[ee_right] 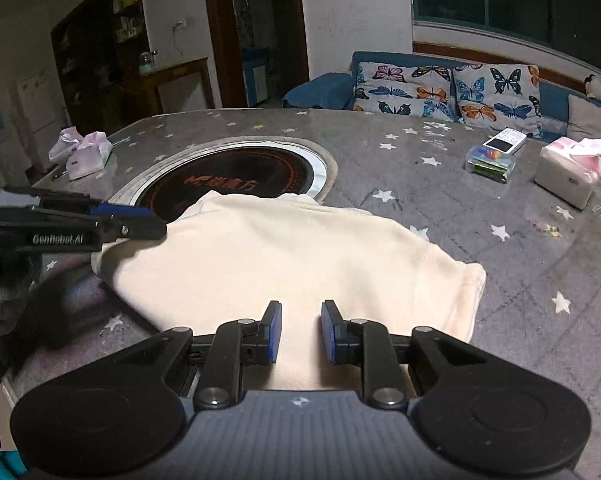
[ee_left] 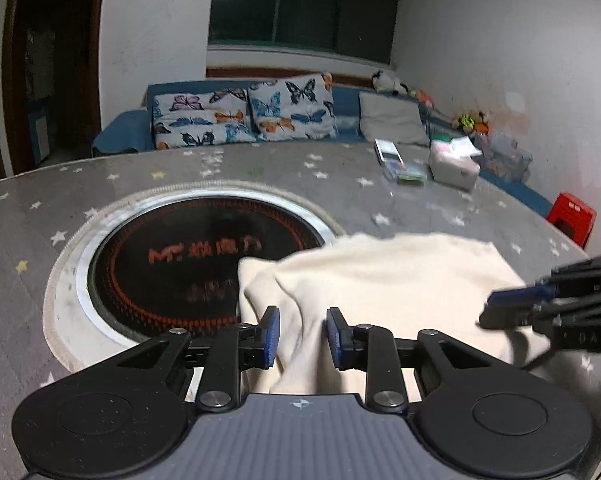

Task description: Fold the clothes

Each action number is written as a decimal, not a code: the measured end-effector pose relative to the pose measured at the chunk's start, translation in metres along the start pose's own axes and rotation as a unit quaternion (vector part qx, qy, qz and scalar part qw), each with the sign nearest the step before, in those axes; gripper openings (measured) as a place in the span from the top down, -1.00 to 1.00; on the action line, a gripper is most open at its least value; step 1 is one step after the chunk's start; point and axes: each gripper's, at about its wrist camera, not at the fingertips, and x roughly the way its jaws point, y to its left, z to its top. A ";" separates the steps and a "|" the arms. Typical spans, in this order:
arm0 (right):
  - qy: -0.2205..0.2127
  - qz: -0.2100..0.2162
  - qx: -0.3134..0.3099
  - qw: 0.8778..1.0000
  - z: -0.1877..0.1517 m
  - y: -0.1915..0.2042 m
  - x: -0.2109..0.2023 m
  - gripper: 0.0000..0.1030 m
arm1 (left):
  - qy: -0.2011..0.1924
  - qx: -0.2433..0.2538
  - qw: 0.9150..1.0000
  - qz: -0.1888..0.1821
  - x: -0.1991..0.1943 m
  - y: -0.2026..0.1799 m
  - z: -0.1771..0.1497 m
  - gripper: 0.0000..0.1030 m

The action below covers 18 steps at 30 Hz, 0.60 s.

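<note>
A cream-coloured soft garment (ee_right: 284,264) is seen lying partly folded on the grey star-patterned counter (ee_right: 500,280), with its far edge overlapping the round black inset cooktop with orange lettering (ee_right: 236,180). The left gripper (ee_left: 302,336) is held low over the near left part of the garment; its blue-padded fingers (ee_left: 271,332) are spread apart, and a raised ridge of cloth is seen running between them, not pinched. The right gripper (ee_right: 299,330) is positioned over the near edge of the garment, its fingers (ee_right: 274,332) likewise spread, with flat cloth showing in the gap. Each gripper is caught side-on in the other's view, just above the cloth. Farther back on the counter, a white tissue box (ee_right: 568,176) and a small clear plastic box with coloured contents (ee_right: 490,164) are placed, well apart from the garment. Butterfly-print cushions (ee_right: 448,92) are seen on a blue sofa (ee_right: 320,88) beyond.
</note>
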 end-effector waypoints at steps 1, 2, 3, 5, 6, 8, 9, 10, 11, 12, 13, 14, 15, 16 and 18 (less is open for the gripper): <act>-0.001 -0.001 -0.002 1.000 0.000 0.001 -0.001 0.60 | 0.002 -0.001 1.000 0.003 0.002 0.001 0.000 0.44; -0.004 -0.001 -0.005 1.000 0.001 0.003 -0.002 0.60 | 0.007 -0.001 1.000 0.007 0.005 0.002 -0.001 0.44; -0.008 -0.002 -0.008 1.000 0.002 0.005 -0.004 0.60 | 0.012 0.000 1.000 0.011 0.008 0.003 -0.002 0.44; -0.014 0.006 -0.015 1.000 0.003 0.012 -0.007 0.60 | 0.012 0.005 1.000 0.015 0.010 0.002 -0.004 0.43; -0.017 0.012 -0.019 1.000 0.003 0.016 -0.009 0.60 | 0.011 0.007 1.000 0.017 0.010 0.001 -0.004 0.43; -0.016 0.022 -0.034 0.999 0.001 0.024 -0.011 0.60 | 0.012 0.007 1.000 0.017 0.010 0.001 -0.004 0.43; -0.014 0.019 -0.042 0.999 -0.002 0.027 -0.011 0.60 | 0.011 0.008 1.000 0.018 0.010 0.000 -0.004 0.43; -0.012 0.016 -0.049 0.999 -0.005 0.030 -0.012 0.60 | 0.011 0.009 1.000 0.018 0.010 0.000 -0.005 0.43; -0.010 0.013 -0.057 0.998 -0.007 0.032 -0.012 0.60 | 0.011 0.010 1.000 0.019 0.010 0.000 -0.005 0.43; -0.008 0.011 -0.064 0.998 -0.010 0.035 -0.012 0.60 | 0.010 0.011 1.000 0.020 0.010 0.000 -0.006 0.43; -0.006 0.008 -0.072 0.997 -0.013 0.037 -0.013 0.60 | 0.010 0.013 1.000 0.021 0.010 -0.001 -0.006 0.43; -0.004 0.005 -0.080 0.997 -0.015 0.040 -0.013 0.60 | 0.009 0.014 1.000 0.022 0.010 -0.001 -0.006 0.43; -0.002 0.002 -0.087 0.996 -0.018 0.043 -0.013 0.60 | 0.008 0.016 1.000 0.024 0.010 -0.002 -0.007 0.42; 0.000 0.000 -0.095 0.996 -0.021 0.045 -0.014 0.60 | 0.007 0.017 0.999 0.026 0.010 -0.002 -0.007 0.40; -0.001 -0.006 -0.099 0.995 -0.022 0.045 -0.019 0.60 | 0.005 0.022 0.999 0.029 0.010 -0.004 -0.008 0.39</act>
